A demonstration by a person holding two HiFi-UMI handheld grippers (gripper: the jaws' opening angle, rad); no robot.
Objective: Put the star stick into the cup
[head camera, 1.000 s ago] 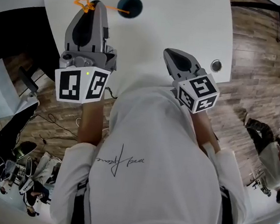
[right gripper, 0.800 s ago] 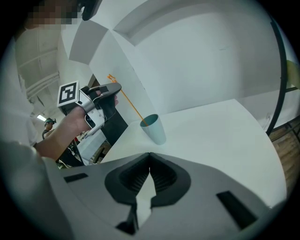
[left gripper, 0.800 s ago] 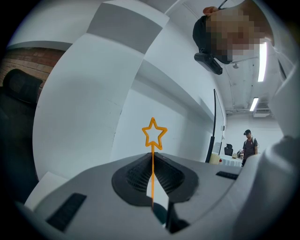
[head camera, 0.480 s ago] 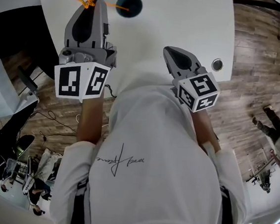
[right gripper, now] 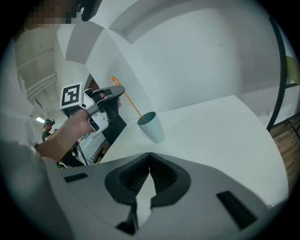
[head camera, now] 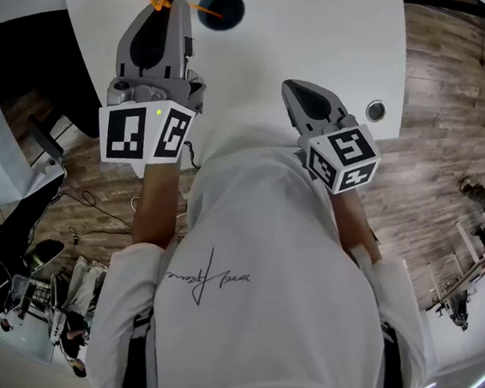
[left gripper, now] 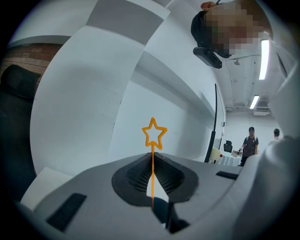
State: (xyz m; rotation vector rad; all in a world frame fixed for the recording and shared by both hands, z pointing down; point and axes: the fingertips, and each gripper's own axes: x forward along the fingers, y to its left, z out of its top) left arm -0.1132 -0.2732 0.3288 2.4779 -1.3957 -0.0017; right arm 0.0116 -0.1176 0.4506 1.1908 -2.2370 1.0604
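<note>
In the head view your left gripper (head camera: 168, 4) pinches the stick (head camera: 193, 5) near its star end, so the free tip slants toward the cup (head camera: 220, 10) on the far side of the table (head camera: 327, 43); your right gripper (head camera: 298, 91) hovers well apart, out of the way, near a small round fitting (head camera: 374, 112). In the left gripper view the jaws are pressed together on the thin shaft, with the star above them; in the right gripper view your right jaws meet on nothing, and the stick's tip looks just inside the cup's rim, with nothing blocking it.
</note>
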